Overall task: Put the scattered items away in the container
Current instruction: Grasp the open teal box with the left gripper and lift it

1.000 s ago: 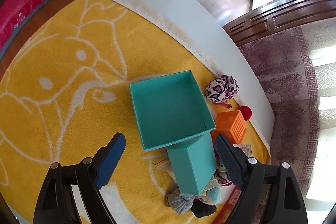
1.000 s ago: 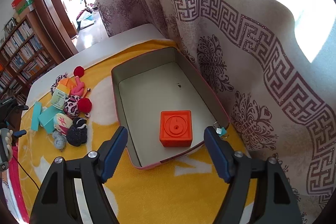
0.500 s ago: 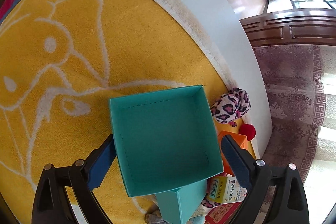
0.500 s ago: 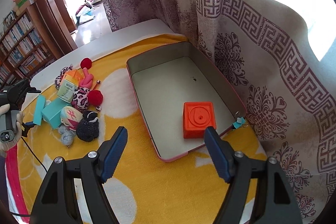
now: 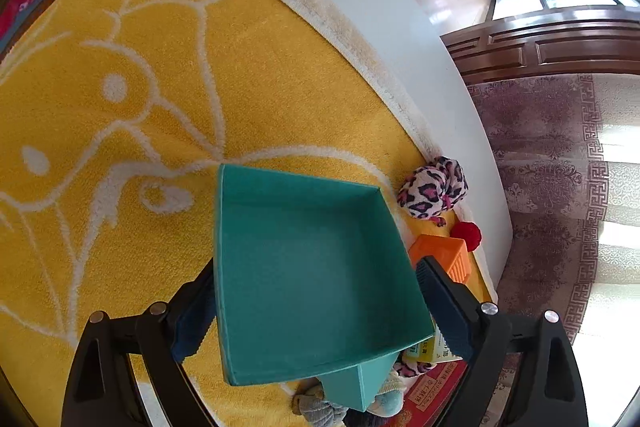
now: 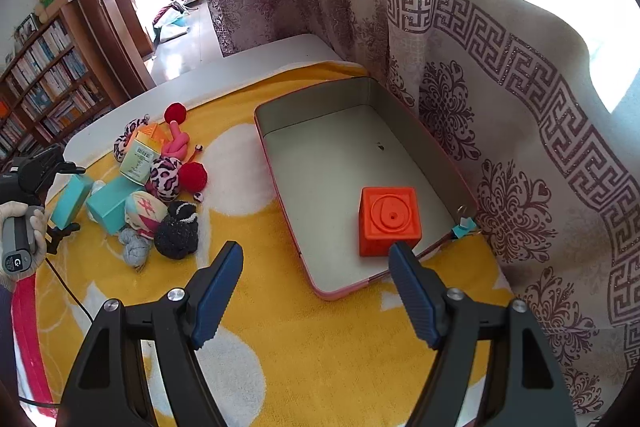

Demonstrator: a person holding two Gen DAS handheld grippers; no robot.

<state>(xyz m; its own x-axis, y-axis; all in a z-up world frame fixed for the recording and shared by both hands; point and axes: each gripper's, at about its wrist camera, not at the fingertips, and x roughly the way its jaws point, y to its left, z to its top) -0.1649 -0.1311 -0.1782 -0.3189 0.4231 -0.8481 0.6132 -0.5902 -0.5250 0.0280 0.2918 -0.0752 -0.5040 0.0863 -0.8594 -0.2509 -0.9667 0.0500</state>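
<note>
The left gripper (image 5: 316, 311) was seen straddling the shallow teal cardboard box lid (image 5: 312, 267), jaws closing, pads just beside its side walls; firm contact could not be confirmed. The lid leaned on a teal box (image 6: 114, 201) among the scattered soft toys (image 6: 168, 179) on the yellow towel (image 5: 120, 67). The step was judged to be the grasp of the lid. A squeeze, lift and carry to the pink-rimmed metal tray (image 6: 288, 195), holding one orange cube (image 6: 388, 219), would follow. The right gripper (image 6: 316, 291) was spread and empty before the tray.
</note>
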